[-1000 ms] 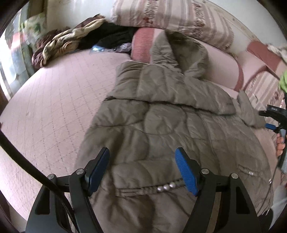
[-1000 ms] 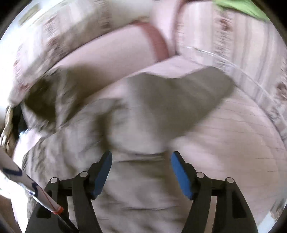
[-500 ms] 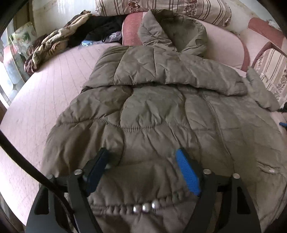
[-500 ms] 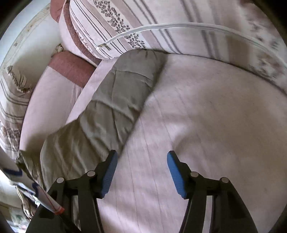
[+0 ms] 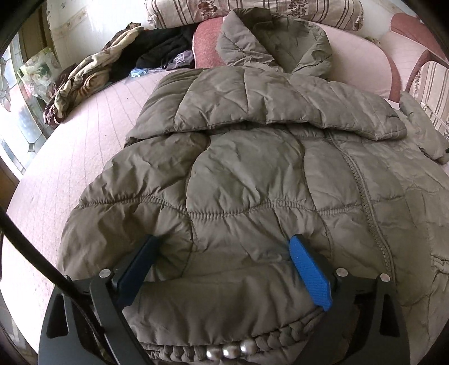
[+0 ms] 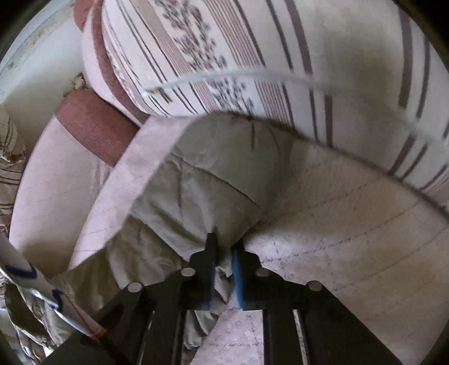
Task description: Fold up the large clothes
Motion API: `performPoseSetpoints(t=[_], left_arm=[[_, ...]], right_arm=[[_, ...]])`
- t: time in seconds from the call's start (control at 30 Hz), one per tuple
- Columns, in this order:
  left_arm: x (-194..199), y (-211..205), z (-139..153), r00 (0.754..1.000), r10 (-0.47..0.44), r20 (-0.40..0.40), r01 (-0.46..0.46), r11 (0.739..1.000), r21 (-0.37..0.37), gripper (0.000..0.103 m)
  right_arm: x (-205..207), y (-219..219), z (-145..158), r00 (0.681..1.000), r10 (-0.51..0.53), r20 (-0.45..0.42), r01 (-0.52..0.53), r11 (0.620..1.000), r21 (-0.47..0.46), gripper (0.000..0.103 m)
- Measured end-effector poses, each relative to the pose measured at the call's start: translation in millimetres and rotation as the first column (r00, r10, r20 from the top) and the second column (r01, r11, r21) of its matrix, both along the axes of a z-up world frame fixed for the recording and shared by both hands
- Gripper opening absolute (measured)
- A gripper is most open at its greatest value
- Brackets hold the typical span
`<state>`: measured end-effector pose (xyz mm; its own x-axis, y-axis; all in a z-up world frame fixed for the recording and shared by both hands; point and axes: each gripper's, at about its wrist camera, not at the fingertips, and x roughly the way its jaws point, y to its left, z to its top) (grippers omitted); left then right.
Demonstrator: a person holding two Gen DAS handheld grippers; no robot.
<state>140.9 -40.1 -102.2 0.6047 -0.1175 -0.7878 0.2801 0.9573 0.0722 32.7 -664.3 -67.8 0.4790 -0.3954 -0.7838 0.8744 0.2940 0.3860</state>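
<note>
1. Olive puffer jacket [image 5: 247, 174] lies spread on the pink bed [image 5: 84, 146], hood [image 5: 275, 45] at the far end against the cushions [image 5: 252, 11].
2. L gripper [image 5: 221, 269] over the near hem; fingers wide and opening, padding bulging between them, pads not pressing on it.
3. R gripper [image 6: 223, 269]: fingers closed, pinching the jacket's sleeve [image 6: 207, 179] at the bed's far right, by a striped cushion [image 6: 280, 56].
4. Pile of clothes [image 5: 118, 64] far left on the bed.
</note>
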Motion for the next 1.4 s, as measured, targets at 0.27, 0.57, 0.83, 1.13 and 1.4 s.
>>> performPoseSetpoints(t=[0.27, 0.57, 0.83, 1.13, 1.4], left_arm=[[0, 2, 1, 1.0, 0.002, -0.008, -0.002, 1.0, -0.01, 0.096], [1, 33, 28, 0.994, 0.013, -0.106, -0.029, 0.987, -0.156, 0.095], [14, 106, 78, 0.985, 0.169, -0.012, -0.165, 0.942, -0.293, 0.095], [36, 174, 94, 0.944, 0.331, -0.002, -0.312, 0.888, -0.339, 0.095], [42, 193, 99, 0.934, 0.357, -0.016, -0.335, 0.859, -0.387, 0.095]], right_arm=[[15, 53, 98, 0.995, 0.092, -0.025, -0.095, 0.975, -0.2, 0.007], [68, 207, 191, 0.902, 0.43, -0.027, -0.409, 0.837, -0.364, 0.007], [135, 371, 170, 0.682, 0.726, -0.086, -0.705, 0.622, -0.341, 0.007], [201, 464, 51, 0.528, 0.819, -0.223, -0.849, 0.506, -0.15, 0.007], [189, 487, 37, 0.47, 0.829, -0.303, -0.883, 0.451, -0.134, 0.053]])
